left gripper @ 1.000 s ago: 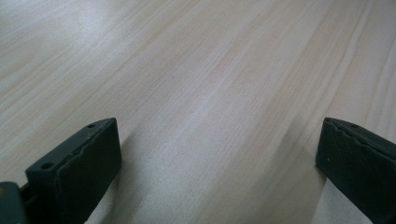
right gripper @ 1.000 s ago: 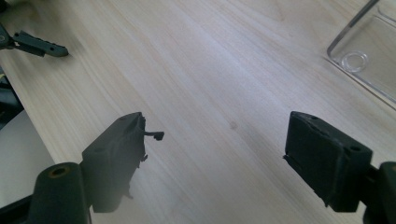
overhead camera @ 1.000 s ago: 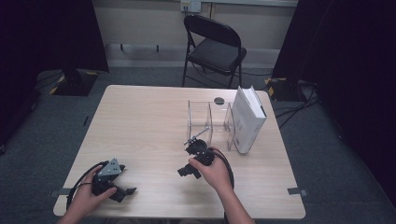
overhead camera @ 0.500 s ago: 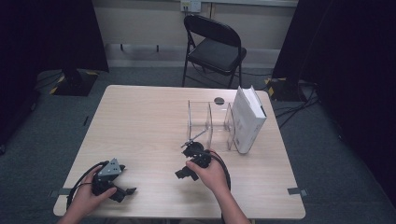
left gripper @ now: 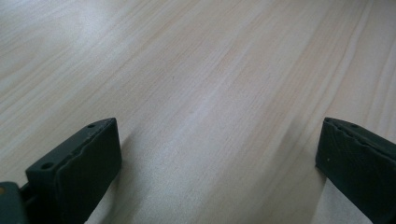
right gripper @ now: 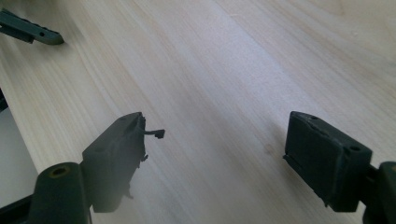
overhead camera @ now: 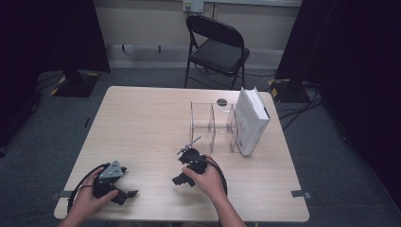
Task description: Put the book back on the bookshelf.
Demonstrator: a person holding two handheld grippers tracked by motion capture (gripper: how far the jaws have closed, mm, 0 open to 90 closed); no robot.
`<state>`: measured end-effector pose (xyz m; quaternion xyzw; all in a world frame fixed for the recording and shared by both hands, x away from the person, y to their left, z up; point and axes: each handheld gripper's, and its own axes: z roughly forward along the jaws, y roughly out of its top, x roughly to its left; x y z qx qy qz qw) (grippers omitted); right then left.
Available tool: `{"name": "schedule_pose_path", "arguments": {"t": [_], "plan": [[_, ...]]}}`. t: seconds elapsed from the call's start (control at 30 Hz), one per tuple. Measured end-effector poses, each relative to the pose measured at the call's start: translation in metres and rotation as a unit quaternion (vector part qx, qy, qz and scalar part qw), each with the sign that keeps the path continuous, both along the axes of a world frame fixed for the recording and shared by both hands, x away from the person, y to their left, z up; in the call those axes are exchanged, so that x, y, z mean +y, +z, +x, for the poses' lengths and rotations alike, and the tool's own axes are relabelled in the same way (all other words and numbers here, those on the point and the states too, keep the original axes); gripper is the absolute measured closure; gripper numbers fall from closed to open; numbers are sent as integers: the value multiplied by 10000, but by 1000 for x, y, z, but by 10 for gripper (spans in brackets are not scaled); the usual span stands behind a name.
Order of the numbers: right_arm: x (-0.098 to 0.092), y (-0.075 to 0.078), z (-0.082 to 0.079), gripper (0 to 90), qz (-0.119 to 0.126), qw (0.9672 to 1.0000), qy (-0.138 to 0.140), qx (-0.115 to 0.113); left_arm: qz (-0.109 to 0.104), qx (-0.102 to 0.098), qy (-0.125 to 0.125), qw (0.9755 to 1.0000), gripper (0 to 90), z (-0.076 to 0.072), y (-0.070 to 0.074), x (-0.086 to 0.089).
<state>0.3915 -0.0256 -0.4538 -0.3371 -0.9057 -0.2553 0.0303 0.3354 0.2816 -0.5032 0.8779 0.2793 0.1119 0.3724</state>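
Taking the clear acrylic rack [overhead camera: 213,126] as the landmark: it stands upright on the far right part of the wooden table [overhead camera: 142,123], with one white book [overhead camera: 250,120] standing on edge against its right end, spine roughly running away from the person.

Farthest left of the rack, near the table's front corner, the left gripper [overhead camera: 124,193] rests low by the edge, well apart from everything. In the left gripper view its jaws stand wide with only bare wood between them.

Closer in, just in front of the rack and slightly to its left, sits the right gripper [overhead camera: 178,179]. In the right gripper view its jaws are likewise spread wide over bare wood, holding nothing.

The relation that matters: rack and book lie beyond and to the right of the right gripper, so the right hand [overhead camera: 208,177] is clearly the nearer one; the left would have to cross most of the table. The book's long axis is vertical, so a grip would likely come across its thickness.

Count: one rack, one book, two grippers, one folding chair [overhead camera: 215,47] behind the table.
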Motion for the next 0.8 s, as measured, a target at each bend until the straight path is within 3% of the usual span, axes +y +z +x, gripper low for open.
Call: {"name": "schedule_pose_path", "arguments": {"t": [0.53,0.8], "plan": [[7,-16,-4,195,14,9998,156,-99,0,1,1,10000,0,0,0,0],[10,-19,-7,176,-50,9990,296,-337,-1,0,2,10000,0,0,0,0]]}}
